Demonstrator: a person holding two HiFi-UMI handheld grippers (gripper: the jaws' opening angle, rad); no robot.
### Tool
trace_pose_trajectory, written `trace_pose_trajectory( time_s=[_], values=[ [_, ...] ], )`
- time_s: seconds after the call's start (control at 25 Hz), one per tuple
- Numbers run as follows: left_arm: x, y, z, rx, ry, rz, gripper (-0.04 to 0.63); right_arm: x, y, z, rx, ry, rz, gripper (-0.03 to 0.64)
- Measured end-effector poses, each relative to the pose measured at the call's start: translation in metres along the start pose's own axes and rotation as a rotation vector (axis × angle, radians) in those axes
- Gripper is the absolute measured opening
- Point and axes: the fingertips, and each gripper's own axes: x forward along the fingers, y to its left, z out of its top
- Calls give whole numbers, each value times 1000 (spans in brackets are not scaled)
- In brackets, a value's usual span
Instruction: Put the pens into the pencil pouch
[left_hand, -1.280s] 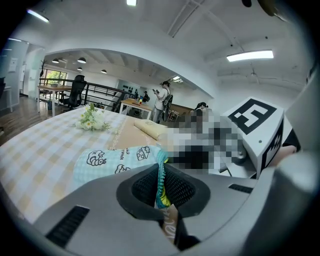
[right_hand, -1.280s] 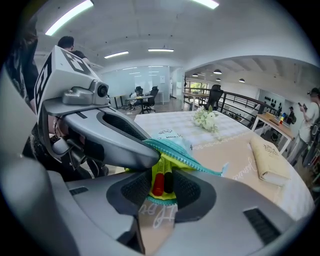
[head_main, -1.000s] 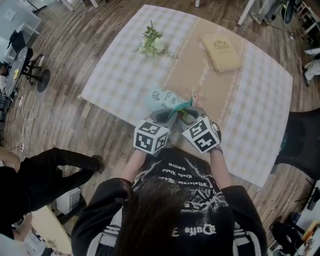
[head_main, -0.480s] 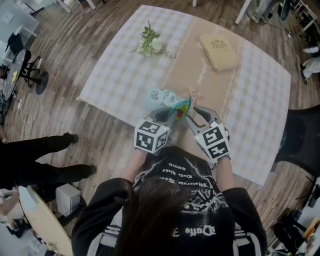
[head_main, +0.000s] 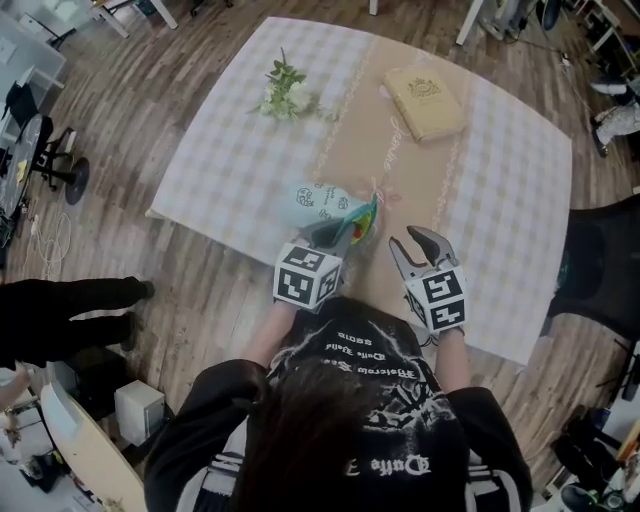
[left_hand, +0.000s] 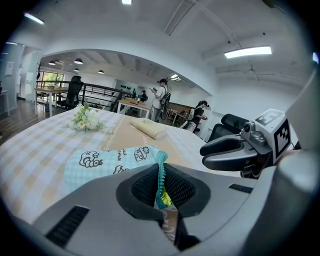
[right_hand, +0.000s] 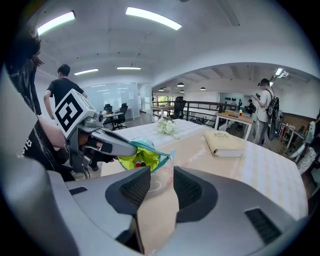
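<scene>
Fingers of the left gripper (left_hand: 161, 187) clamp the rim of the pale-blue printed fabric pencil pouch (left_hand: 100, 161), the right gripper's (right_hand: 161, 190) gape empty; best keep that mouth raised

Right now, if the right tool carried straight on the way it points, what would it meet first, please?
The right tool would probably meet the tan table runner first; the pencil pouch lies left of that line, the book right. Depth is uncertain.
</scene>
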Motion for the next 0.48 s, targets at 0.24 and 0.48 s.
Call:
trace_pose_trajectory(
  time_s=[0.24,0.48],
  values=[
    [16,-7,-10,11,36,-25,31,-13,-17,-16,44,-10,-119,144],
    [30,-12,-32,21,102,-34,31,-25,-24,-27,87,-13,-171,144]
  ],
)
